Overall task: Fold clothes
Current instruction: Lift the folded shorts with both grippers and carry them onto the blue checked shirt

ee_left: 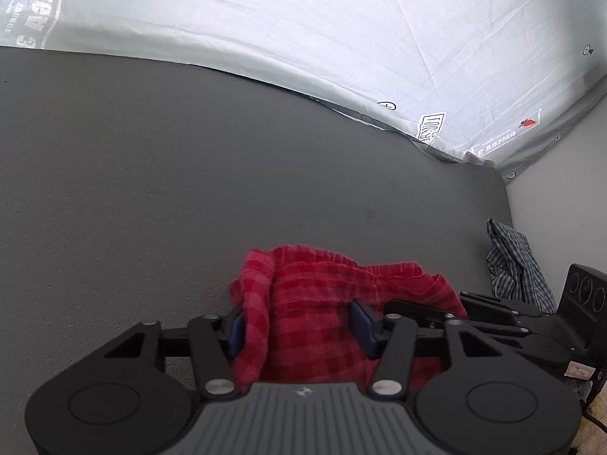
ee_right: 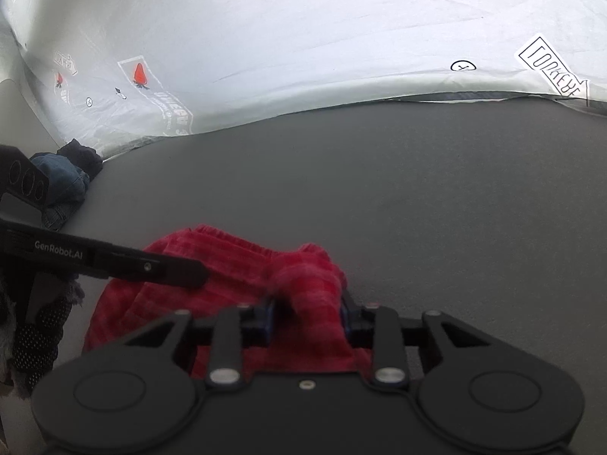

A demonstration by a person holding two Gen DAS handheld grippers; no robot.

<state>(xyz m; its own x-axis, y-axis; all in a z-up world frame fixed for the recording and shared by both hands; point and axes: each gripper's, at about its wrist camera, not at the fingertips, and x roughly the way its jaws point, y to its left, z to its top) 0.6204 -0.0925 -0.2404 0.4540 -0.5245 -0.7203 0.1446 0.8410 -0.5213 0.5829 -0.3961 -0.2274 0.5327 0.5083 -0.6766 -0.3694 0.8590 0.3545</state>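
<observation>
Left wrist view: left gripper (ee_left: 299, 328) jaws apart, red checked garment (ee_left: 322, 303) bunched between them; whether the pads pinch it, cannot tell. Right gripper (ee_left: 485, 313) alongside, at the cloth's right edge. Only this view shows a blue plaid garment (ee_left: 516, 265) near the desk (ee_left: 189, 189) corner.

Right wrist view: right gripper (ee_right: 305, 316) clamped on a fold of the red garment (ee_right: 227, 265). Dark denim pile (ee_right: 64, 178) far left. Grey desk surface; white printed sheet (ee_right: 303, 38) behind.
</observation>
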